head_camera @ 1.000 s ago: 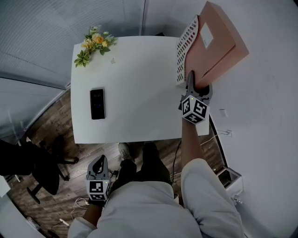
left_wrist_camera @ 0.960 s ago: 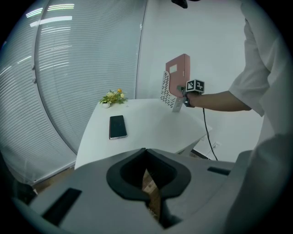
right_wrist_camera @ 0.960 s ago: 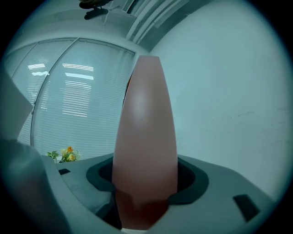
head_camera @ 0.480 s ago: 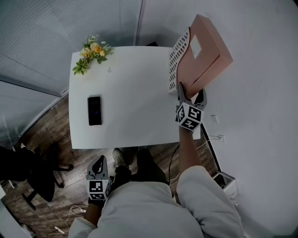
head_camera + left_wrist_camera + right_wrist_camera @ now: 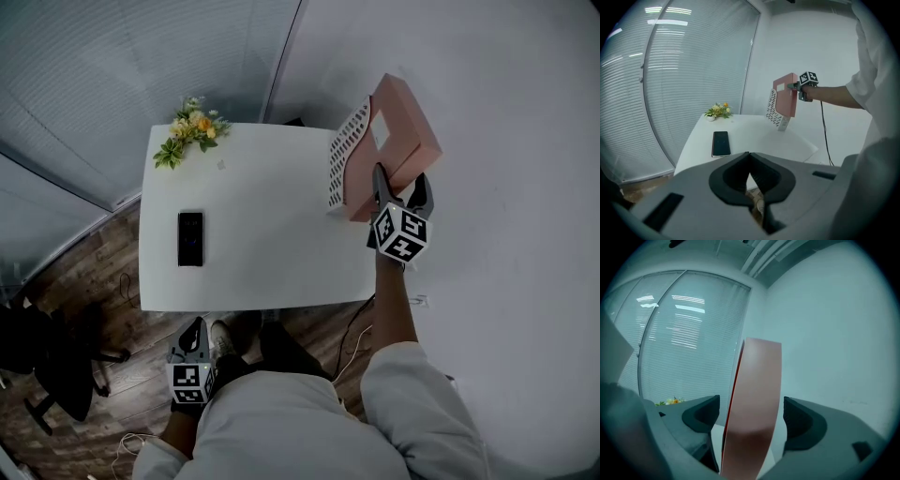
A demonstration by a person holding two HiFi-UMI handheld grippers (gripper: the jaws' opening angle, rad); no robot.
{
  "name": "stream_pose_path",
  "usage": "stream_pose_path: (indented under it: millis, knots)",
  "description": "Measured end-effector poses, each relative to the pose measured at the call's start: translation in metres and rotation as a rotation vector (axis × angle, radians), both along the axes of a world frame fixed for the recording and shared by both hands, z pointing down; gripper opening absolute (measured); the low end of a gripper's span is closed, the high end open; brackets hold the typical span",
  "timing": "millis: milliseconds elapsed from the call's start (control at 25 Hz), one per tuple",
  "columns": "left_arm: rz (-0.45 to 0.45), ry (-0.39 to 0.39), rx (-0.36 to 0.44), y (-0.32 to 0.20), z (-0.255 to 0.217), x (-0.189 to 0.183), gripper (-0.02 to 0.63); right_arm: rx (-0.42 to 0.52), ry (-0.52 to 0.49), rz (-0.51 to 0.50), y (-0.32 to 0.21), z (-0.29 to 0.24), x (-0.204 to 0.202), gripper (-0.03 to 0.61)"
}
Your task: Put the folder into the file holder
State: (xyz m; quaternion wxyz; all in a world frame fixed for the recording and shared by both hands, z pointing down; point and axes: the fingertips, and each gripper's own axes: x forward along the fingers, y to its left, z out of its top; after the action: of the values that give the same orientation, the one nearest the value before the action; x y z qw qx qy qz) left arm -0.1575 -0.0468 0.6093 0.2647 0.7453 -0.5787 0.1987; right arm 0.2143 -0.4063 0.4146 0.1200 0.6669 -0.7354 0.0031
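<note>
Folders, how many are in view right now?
1: the pink folder standing in the white file holder at the right edge of the table. Thinner ones behind it could be hidden.

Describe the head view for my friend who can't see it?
The right gripper, jaws just opened, straddles a pink folder standing in a white file holder on the right edge of the table. A phone and flowers share the table.

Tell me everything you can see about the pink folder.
The pink folder is thick and box-like, matte like card, with a pale label on its side. It stands roughly upright in the white perforated file holder at the corner of the table, by the wall. The right claw straddles its spine; the jaws have just been opening and touch neither side.
</note>
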Motion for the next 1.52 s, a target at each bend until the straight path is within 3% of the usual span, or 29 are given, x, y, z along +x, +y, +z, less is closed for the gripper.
stream_pose_path:
  millis: [120,360,440,560,800,1120,1320,1520]
  knots:
    - [-0.019,0.013,0.014,0.000,-0.002,-0.007,0.009,-0.002,0.016,0.006,-0.015,-0.031,-0.005,0.413]
    - [-0.056,0.039,0.011,0.007,0.000,-0.021,0.009,-0.098,0.027,0.091,-0.042,-0.056,0.004,0.408]
    - [-0.066,0.046,0.011,0.007,-0.001,-0.024,0.009,-0.127,0.023,0.098,-0.045,-0.057,0.004,0.342]
    - [-0.078,0.053,0.007,0.008,0.002,-0.030,0.008,-0.121,0.016,0.102,-0.044,-0.058,-0.001,0.317]
    - [-0.081,0.059,0.004,0.005,0.000,-0.032,0.009,0.002,0.008,0.102,-0.034,-0.069,-0.009,0.299]
    - [-0.057,0.035,-0.027,0.008,0.003,-0.030,0.009,0.319,-0.018,0.070,-0.006,-0.093,-0.012,0.299]
    - [-0.035,0.013,-0.040,0.006,0.002,-0.026,0.009,0.356,-0.072,0.090,0.000,-0.075,-0.003,0.298]
    - [-0.019,0.003,-0.049,0.003,0.002,-0.018,0.009,0.345,-0.065,0.082,0.004,-0.055,-0.003,0.299]
